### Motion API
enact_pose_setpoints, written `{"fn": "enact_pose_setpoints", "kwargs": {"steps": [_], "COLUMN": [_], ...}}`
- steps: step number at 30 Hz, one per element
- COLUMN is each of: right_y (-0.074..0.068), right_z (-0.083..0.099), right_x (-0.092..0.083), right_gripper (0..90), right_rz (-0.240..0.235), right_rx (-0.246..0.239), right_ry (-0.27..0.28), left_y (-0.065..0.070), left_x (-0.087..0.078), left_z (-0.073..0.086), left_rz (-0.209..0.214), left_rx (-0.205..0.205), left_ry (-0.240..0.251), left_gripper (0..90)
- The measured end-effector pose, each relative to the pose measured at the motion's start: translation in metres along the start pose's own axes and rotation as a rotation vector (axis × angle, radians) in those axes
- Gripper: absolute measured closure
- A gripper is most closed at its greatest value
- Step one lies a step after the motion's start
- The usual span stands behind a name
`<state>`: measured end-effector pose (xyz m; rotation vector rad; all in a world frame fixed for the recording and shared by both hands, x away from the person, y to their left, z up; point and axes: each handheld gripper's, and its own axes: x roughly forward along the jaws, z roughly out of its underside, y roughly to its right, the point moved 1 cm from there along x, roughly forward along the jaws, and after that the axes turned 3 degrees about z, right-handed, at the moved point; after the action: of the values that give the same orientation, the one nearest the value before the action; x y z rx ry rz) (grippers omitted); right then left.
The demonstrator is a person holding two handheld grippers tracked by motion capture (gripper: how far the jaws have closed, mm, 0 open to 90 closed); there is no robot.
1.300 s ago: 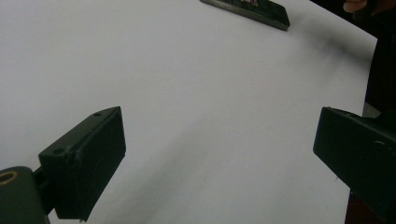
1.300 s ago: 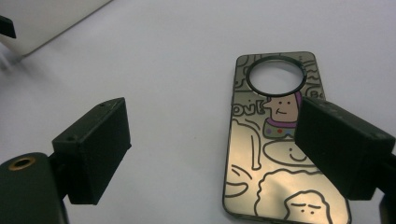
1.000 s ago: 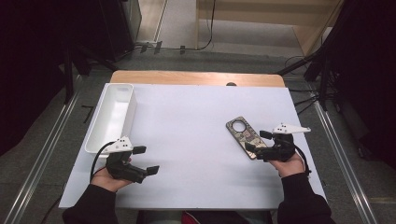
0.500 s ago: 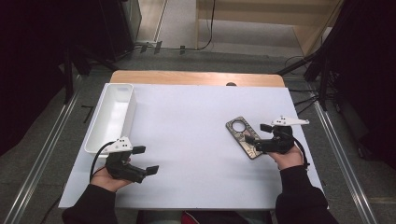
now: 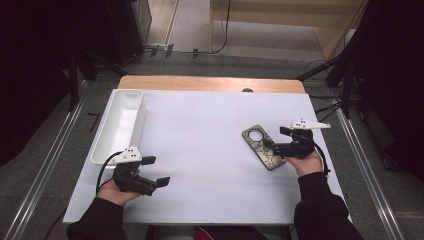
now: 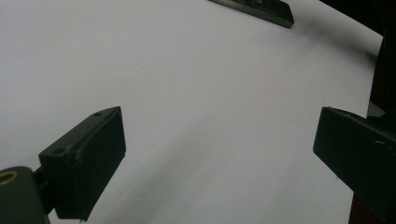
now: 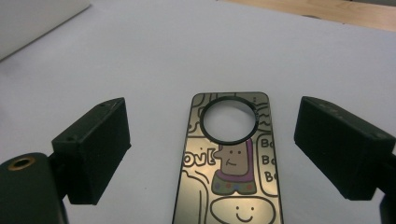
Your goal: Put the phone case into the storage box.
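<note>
A dark phone case (image 5: 263,147) with cartoon drawings and a round camera hole lies flat on the white table, right of centre. In the right gripper view the phone case (image 7: 229,168) lies between my jaws, lengthwise and hole end away from me. My right gripper (image 5: 276,138) (image 7: 212,119) is open, its jaws standing either side of the case and apart from it. My left gripper (image 5: 156,171) (image 6: 219,126) hovers open over bare table at the near left, holding nothing. The case's end (image 6: 261,7) shows far off in the left gripper view.
An empty white tray (image 5: 120,145) (image 7: 37,18) stands along the table's left side. A wooden strip (image 5: 210,83) runs along the far edge, with a small dark knob (image 5: 246,90) on it. Bare white table lies between the two grippers.
My right gripper has shifted a little farther from the person, along the case's right side. The left gripper and the case have stayed where they were.
</note>
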<state>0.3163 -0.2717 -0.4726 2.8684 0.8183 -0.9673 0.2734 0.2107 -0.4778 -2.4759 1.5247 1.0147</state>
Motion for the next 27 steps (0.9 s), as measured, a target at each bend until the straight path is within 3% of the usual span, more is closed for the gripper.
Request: {"fn": "enact_pose_setpoints", "kwargs": {"steps": [27], "right_y": [0.008], "right_z": [0.014], "right_x": [0.015], "right_gripper": [9.5], "right_rz": [0.039], "right_rx": [0.044], "right_ry": [-0.032], "left_y": [-0.001], "left_x": [-0.001], "left_z": [0.000], "left_rz": [-0.003], "left_rx": [0.000], "left_ry": [0.003], "left_gripper": [1.9]}}
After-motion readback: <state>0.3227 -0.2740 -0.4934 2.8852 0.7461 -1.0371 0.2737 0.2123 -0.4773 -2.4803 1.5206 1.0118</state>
